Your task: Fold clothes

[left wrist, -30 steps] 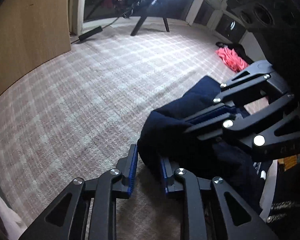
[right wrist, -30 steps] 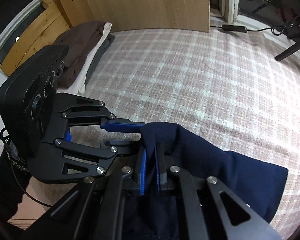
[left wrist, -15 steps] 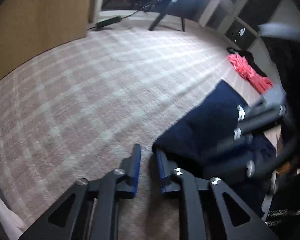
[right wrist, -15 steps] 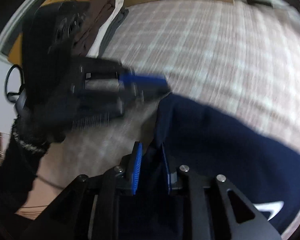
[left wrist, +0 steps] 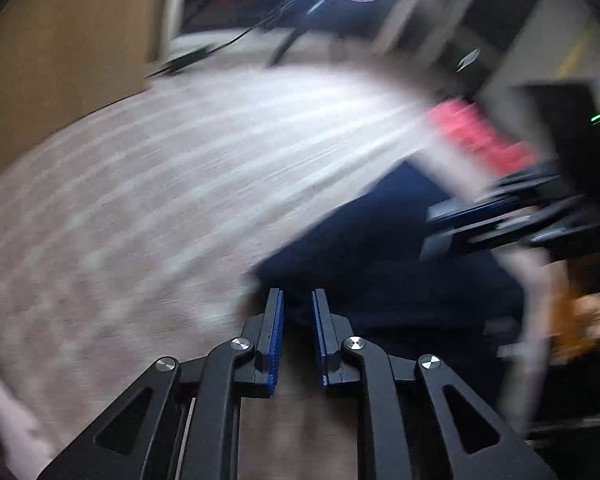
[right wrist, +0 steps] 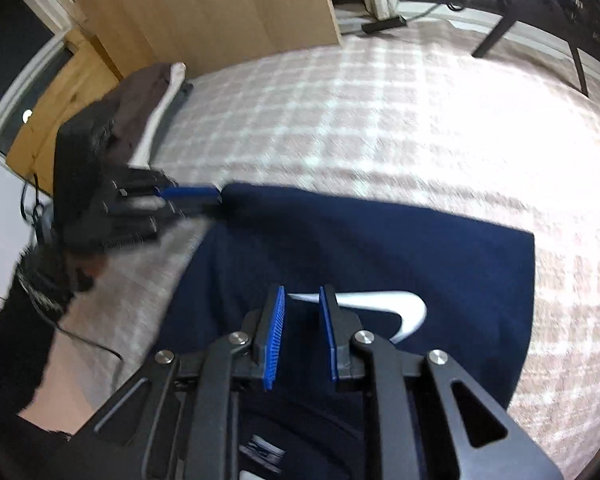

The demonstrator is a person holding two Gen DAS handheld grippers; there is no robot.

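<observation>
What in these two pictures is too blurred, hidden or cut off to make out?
- Left wrist view: motion blur smears the carpet and the red cloth.
- Right wrist view: the left gripper is blurred; its grip is unclear.
- Navy shirt: its near part is hidden behind the right gripper.

Right hand-held gripper (right wrist: 302,300): jaws parted, nothing between the blue pads, hovering over a navy garment (right wrist: 380,248) with a white swoosh logo (right wrist: 380,305), spread on the plaid carpet (right wrist: 380,120). Left hand-held gripper (right wrist: 204,196), motion-blurred, is at the garment's far-left corner; grip not discernible. Stack of folded clothes (right wrist: 148,108) lies beyond it by a wooden panel (right wrist: 220,12).
</observation>
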